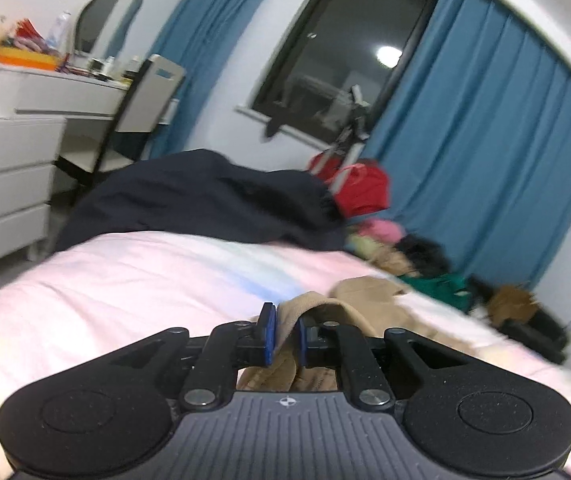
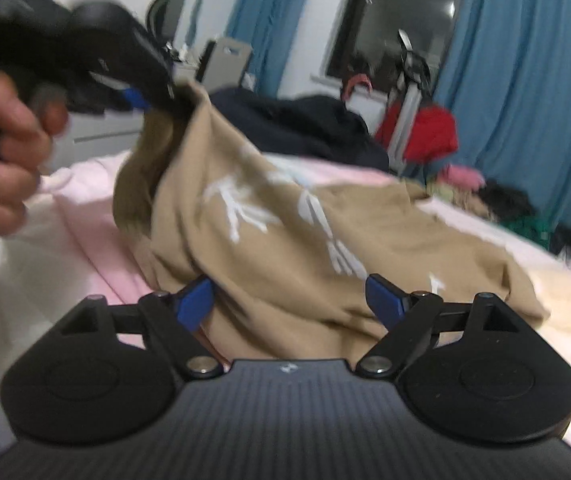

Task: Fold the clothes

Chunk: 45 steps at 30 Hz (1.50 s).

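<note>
A tan garment with white print lies crumpled on the pink bed sheet. In the right wrist view one corner of it is lifted at the upper left, where my left gripper, held by a person's hand, is shut on it. In the left wrist view a fold of the tan garment is pinched between the blue pads of the left gripper. My right gripper stands open low over the bed, with the garment's near part bulging between its wide-apart blue pads.
A dark navy garment lies heaped at the bed's far side. A red bag and a pile of mixed clothes sit at the far right edge. A white dresser and a chair stand to the left, blue curtains behind.
</note>
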{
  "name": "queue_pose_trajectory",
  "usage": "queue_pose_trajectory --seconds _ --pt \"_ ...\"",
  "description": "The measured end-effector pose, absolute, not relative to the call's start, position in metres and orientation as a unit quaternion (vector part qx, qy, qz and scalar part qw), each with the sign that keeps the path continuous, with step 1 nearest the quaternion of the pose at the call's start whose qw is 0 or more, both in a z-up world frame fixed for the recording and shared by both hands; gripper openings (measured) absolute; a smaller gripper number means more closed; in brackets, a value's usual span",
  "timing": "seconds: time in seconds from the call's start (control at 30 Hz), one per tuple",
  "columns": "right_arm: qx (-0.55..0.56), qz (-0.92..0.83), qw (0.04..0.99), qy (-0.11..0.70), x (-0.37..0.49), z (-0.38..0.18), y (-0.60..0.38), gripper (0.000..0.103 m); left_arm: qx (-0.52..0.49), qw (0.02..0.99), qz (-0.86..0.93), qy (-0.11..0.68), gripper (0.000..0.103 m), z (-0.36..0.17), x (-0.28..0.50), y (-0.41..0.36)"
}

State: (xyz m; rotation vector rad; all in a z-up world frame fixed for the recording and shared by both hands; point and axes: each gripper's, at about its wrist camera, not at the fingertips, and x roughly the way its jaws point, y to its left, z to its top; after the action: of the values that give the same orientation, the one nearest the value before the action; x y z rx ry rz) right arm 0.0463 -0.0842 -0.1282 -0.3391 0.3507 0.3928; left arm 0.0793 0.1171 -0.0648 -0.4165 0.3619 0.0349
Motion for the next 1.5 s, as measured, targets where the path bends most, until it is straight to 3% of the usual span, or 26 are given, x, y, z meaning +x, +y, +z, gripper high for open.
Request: queue_pose_trajectory --seconds 0.1,0.17,0.23,0.3,0.43,0.73,0.83,0.97,1.17,1.23,1.3,1.33,1.5 --pt "-0.181 0.241 0.94 0.163 0.036 -0.133 -0.069 0.083 -0.209 0.958 0.025 0.193 0.011 -0.071 0.081 0.117" --pt "-0.221 0.273 0.922 0.164 0.032 -0.144 -0.052 0.074 -0.203 0.959 0.031 0.197 0.011 -0.072 0.081 0.115" --pt "-0.277 0.259 0.908 0.176 0.034 -0.16 -0.035 0.061 -0.195 0.96 0.036 0.198 0.012 -0.072 0.082 0.113" --pt "-0.289 0.222 0.909 0.2 0.043 -0.168 -0.032 0.027 -0.195 0.959 0.038 0.201 0.013 -0.072 0.078 0.112" --pt "-0.194 0.199 0.934 0.224 0.055 -0.143 -0.063 0.01 -0.193 0.958 0.037 0.208 0.019 -0.07 0.067 0.108" --pt "-0.004 0.131 0.978 0.16 0.046 -0.062 -0.17 0.008 -0.162 0.971 -0.083 0.156 0.023 -0.053 0.034 0.078" --pt "0.022 0.096 0.983 0.156 0.05 -0.058 -0.201 0.008 -0.154 0.964 -0.138 0.167 0.025 -0.055 0.03 0.063" --pt "0.039 0.049 0.98 0.189 0.074 -0.077 -0.221 0.008 -0.123 0.955 -0.179 0.203 0.011 -0.07 0.037 0.036" --pt "0.006 0.001 0.968 0.249 0.097 -0.108 -0.212 0.012 -0.129 0.941 -0.211 0.232 0.007 -0.088 0.053 0.024" --pt "0.008 -0.018 0.967 0.255 0.094 -0.111 -0.213 0.031 -0.156 0.93 -0.224 0.244 0.007 -0.092 0.06 0.03" --pt "0.035 -0.035 0.969 0.243 0.086 -0.11 -0.221 0.084 -0.18 0.923 -0.227 0.253 0.007 -0.095 0.065 0.036" --pt "0.061 -0.034 0.97 0.234 0.08 -0.107 -0.227 0.093 -0.192 0.92 -0.227 0.255 0.007 -0.095 0.067 0.039" --pt "0.164 -0.013 0.961 0.222 0.065 -0.093 -0.261 0.094 -0.244 0.905 -0.226 0.266 0.008 -0.099 0.077 0.055"
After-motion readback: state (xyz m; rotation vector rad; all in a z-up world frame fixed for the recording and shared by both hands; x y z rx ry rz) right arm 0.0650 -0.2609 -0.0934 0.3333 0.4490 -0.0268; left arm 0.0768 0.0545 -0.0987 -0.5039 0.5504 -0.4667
